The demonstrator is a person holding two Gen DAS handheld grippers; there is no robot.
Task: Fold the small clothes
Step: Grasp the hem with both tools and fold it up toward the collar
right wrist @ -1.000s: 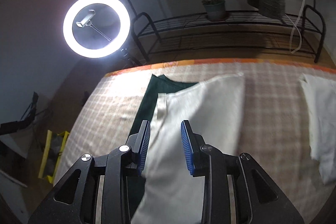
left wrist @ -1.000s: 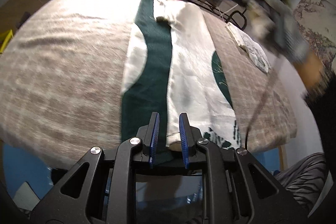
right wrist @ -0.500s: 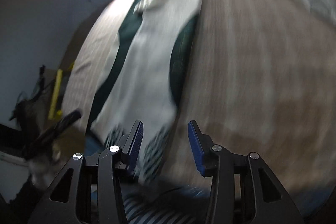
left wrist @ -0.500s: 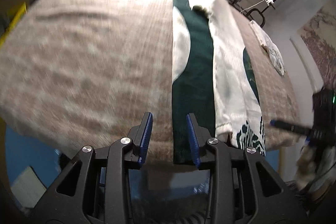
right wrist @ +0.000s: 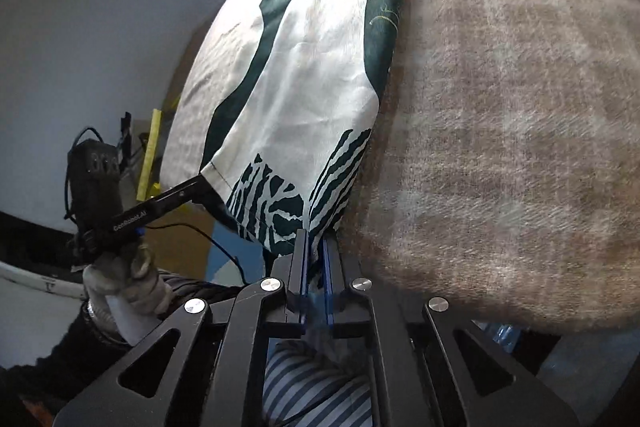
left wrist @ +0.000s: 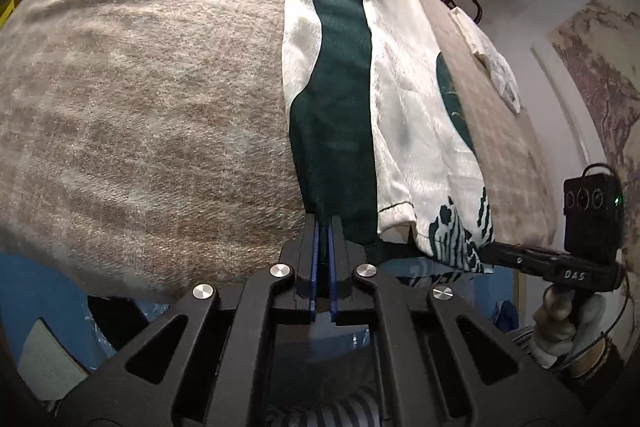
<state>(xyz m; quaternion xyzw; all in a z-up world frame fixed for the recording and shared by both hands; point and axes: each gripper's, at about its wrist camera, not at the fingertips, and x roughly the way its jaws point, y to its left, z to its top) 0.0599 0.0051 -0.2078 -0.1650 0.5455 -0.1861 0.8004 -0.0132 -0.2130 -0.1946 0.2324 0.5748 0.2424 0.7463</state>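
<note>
- My left gripper [left wrist: 322, 227] is clamped on the dark green hem corner of the garment [left wrist: 400, 99], at the near edge of the table [left wrist: 140, 107]; the jaws stand almost together with cloth between them.
- My right gripper [right wrist: 315, 241] is pinched on the other hem corner, in the striped print, also at the near edge.
- The garment lies lengthwise across the blanket-covered table, already narrowed, its cream panel folded over the green.
- I judge the next move is lifting the hem toward the collar at the far edge. If one hand rises faster, the fold will skew and the far ends will not meet.
- The left bite looks shallow, near the fingertips. A sharp tug could slip the cloth out and drop that corner.
- The right jaws may hold only one layer of the striped part; I cannot tell. If so, the lower layer will trail and bunch.
- The fuzzy blanket may drag on the fabric and undo the lengthwise fold.
- A second white cloth [left wrist: 496, 67] lies near the right edge, well apart, so little risk there.
</note>
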